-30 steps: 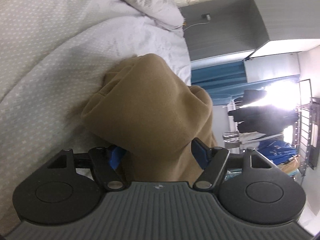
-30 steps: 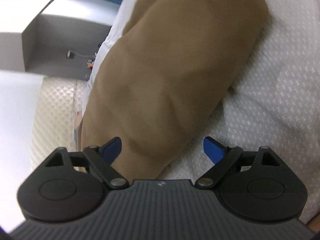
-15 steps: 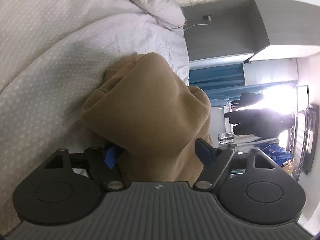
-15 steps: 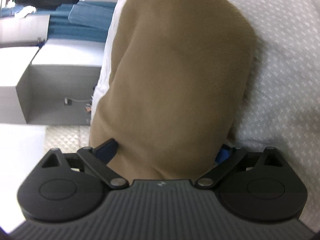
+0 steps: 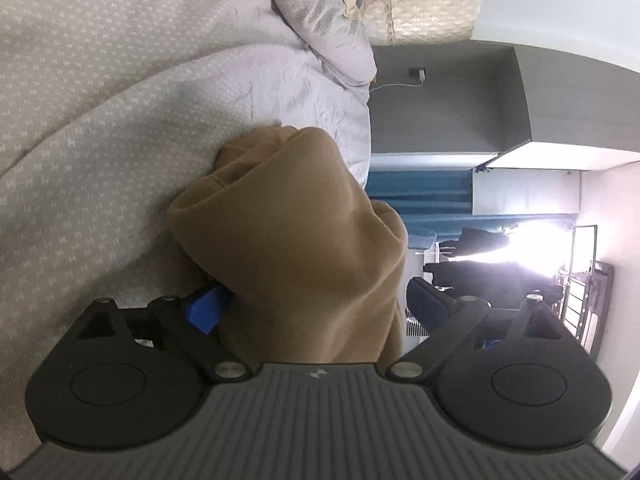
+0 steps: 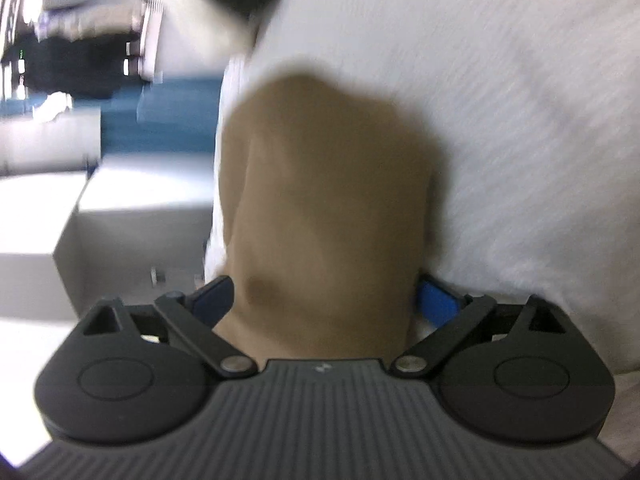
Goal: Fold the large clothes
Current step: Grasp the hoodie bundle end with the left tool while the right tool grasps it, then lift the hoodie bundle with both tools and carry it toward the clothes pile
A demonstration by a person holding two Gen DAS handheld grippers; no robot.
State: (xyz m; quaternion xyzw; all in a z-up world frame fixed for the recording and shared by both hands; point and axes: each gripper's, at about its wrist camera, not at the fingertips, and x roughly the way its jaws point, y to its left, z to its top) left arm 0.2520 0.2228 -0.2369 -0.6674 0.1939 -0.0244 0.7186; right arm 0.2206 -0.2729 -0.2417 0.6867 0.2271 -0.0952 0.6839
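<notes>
Brown garment [image 5: 296, 248] bundle sits lengthwise between both jaw pairs, running straight ahead on the bedspread [image 5: 100, 92]. Left gripper [image 5: 316, 308] has just been opening and stands wide, the cloth between its jaws and its right pad clear of it. Right gripper [image 6: 324, 300], likewise just opened wide, straddles the bundle's other end without clamping it.

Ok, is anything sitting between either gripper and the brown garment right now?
Nothing visible. The folded brown garment lies on the grey bedspread, its bulk already between the wide-open jaws of the left gripper, which have just been opening, and of the right gripper. The right view is blurred.
</notes>
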